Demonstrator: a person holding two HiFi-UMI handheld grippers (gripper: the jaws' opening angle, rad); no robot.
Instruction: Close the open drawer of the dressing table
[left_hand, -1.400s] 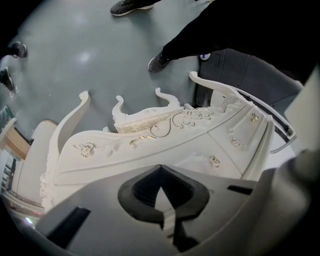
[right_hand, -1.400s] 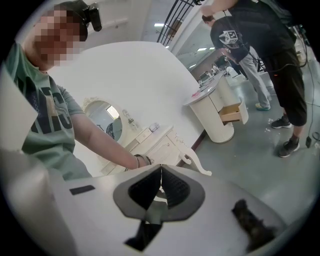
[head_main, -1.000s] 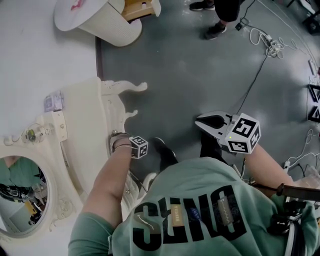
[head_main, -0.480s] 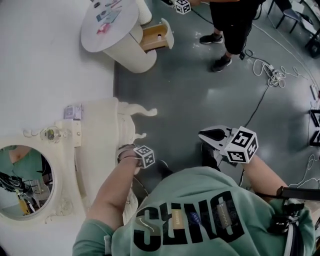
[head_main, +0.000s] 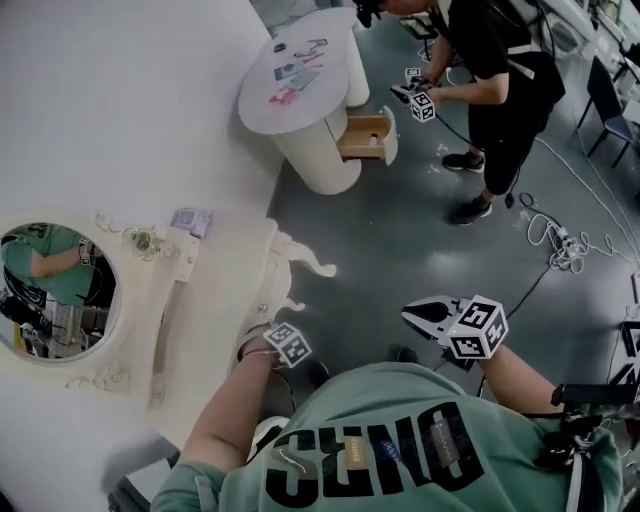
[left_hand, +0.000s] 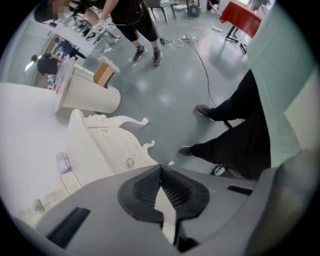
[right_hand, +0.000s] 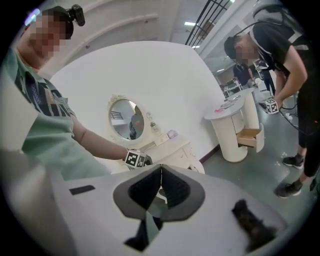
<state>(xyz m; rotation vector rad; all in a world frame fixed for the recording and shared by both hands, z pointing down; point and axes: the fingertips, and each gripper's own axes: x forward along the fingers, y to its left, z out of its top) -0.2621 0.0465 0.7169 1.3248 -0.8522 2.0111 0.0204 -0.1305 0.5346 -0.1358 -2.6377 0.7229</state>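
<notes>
Stands at the front of a cream dressing table (head_main: 225, 290) set against a white wall, with a round mirror (head_main: 55, 290) along its back edge. Holds the left gripper (left_hand: 161, 171) just off the table's front edge, pointed steeply down, with jaws pressed together on nothing. Holds the right gripper (right_hand: 160, 170) clear of the table over grey floor (head_main: 400, 230), with jaws likewise together and empty. Can see the drawer (left_hand: 117, 147) in the table's front face, knob (left_hand: 130, 161) outward, seemingly pushed in flush. Farther along the wall: a round stand (head_main: 300, 75) with its own drawer (head_main: 368, 137) pulled out, and a person (head_main: 510, 80) in black beside it.
</notes>
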